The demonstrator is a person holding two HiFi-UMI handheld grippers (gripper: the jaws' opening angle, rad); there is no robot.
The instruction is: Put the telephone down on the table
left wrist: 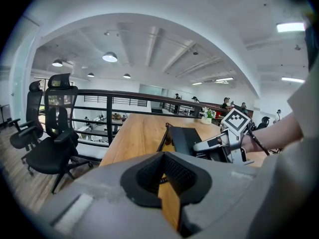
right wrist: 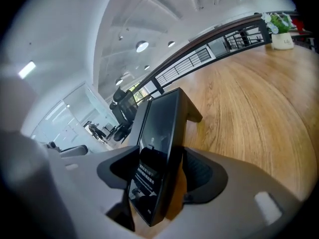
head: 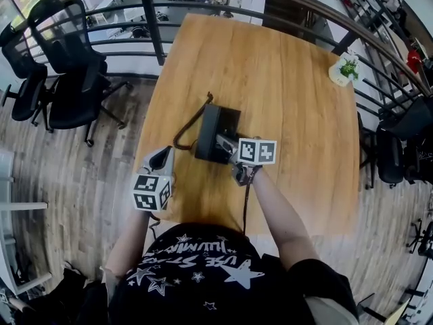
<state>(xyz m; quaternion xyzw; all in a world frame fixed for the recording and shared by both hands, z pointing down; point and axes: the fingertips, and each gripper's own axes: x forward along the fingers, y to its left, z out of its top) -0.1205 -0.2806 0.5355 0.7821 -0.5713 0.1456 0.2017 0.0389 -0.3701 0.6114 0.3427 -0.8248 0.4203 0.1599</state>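
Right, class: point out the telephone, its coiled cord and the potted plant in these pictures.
telephone [head: 213, 124], head view, on its black body.
coiled cord [head: 192, 121], head view, midway along the coil.
potted plant [head: 350, 67], head view, on the green leaves.

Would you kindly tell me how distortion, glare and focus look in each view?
Head view: fisheye bows the edges of the light wooden table. Left gripper view: round white ceiling lamp blows out. Right gripper view: glossy black telephone mirrors surroundings, corners vignetted.
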